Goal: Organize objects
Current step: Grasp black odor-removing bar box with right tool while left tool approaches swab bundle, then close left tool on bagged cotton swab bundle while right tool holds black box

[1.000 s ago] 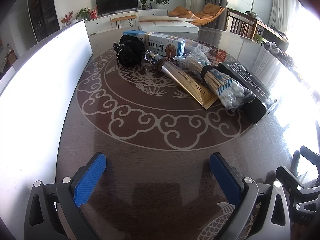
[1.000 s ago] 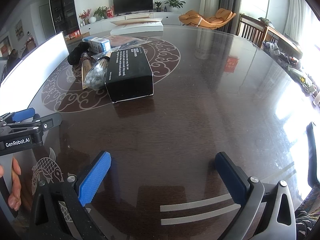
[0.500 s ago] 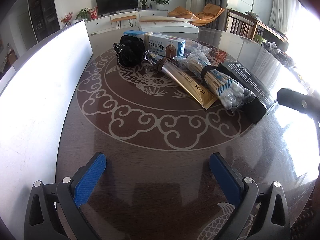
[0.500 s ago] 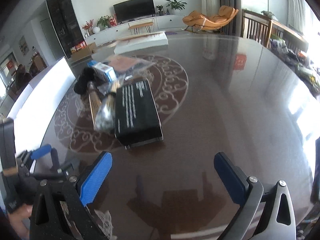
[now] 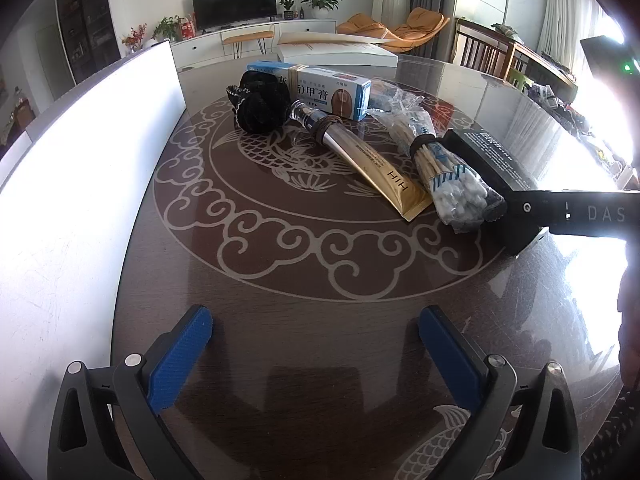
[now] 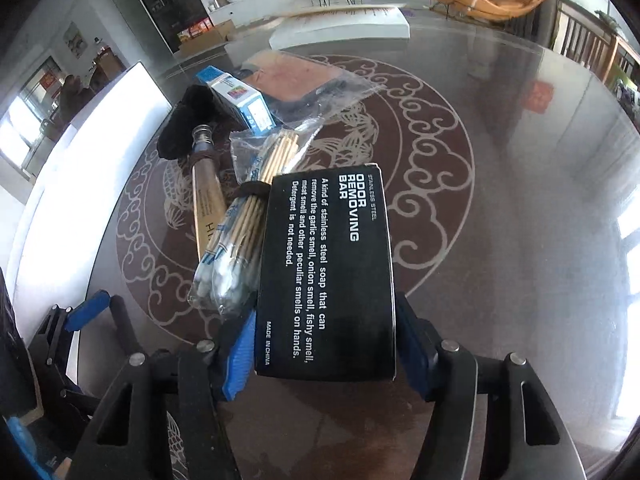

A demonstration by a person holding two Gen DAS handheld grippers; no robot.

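Blue pads (image 6: 240, 354) of the right gripper (image 6: 324, 354) sat at the bottom of the right wrist frame, closed in against both long sides of the black box (image 6: 326, 276), near end of the box lying between them; firmness of grip impossible to judge. Lay flat on the dark table (image 6: 520, 208), white lettering "ODOR REMOVING BAR" on its top. Touched along its left side by a clear bag of cotton swabs (image 6: 236, 248), banded at the middle. Further left, a gold tube (image 6: 206, 204) with a clear cap, then a black fabric bundle (image 6: 180, 128) toward the upper left. Beyond those, a blue and white carton (image 6: 240, 104) and a clear packet with something pinkish inside (image 6: 292, 80), with a flat white box (image 6: 340, 30) at the top. In the left wrist frame, left gripper (image 5: 316, 356) wide open at the bottom edge, nothing between its pads, low over bare tabletop (image 5: 304, 340). Same cluster in the upper centre, well apart from those pads: bundle (image 5: 260, 106), carton (image 5: 312, 90), tube (image 5: 360, 160), swabs (image 5: 444, 184), box (image 5: 488, 160), the right gripper's black body (image 5: 576, 212) reaching in from the right edge to the box. White panel (image 5: 80, 184) down the left side.
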